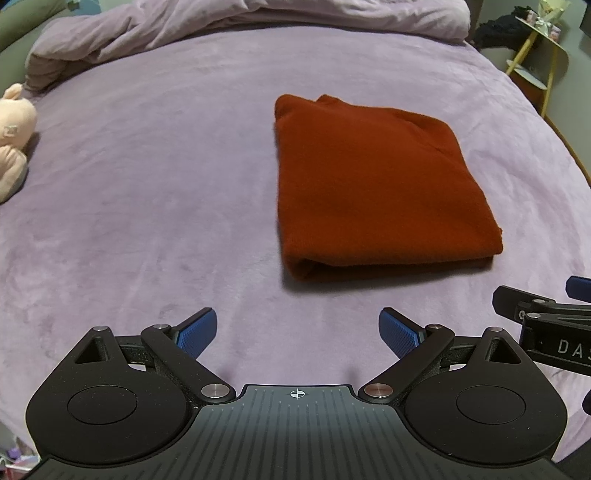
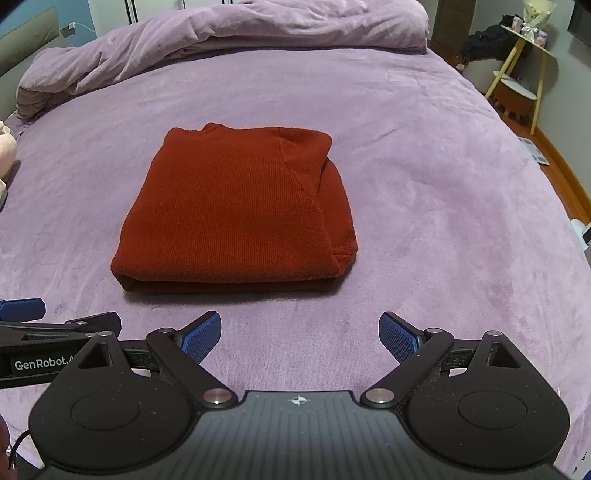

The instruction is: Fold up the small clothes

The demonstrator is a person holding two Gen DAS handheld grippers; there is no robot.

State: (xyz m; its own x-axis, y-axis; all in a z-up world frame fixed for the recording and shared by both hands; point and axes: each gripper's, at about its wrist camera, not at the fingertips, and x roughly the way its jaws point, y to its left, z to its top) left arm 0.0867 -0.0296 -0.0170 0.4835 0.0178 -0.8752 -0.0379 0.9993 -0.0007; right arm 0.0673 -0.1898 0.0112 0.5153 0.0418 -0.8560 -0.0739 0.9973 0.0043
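At far left I see a pink plush (image 1: 13, 140) at the bed's (image 1: 147, 184) edge, with the bunched duvet (image 1: 221, 22) behind it. My left claw (image 1: 298, 334) hangs over the purple cover, jaws spread wide and empty, its blue pads (image 1: 195, 332) clear of the fabric. The red garment (image 1: 369, 184) lies folded into a neat rectangle on the bed, just ahead and right of that claw; from the right wrist it sits ahead and slightly left (image 2: 236, 214). My right claw (image 2: 300, 336) is likewise wide open, holding nothing, near the fold's front edge without touching. At far right stands a yellow-legged shelf (image 2: 524, 74).
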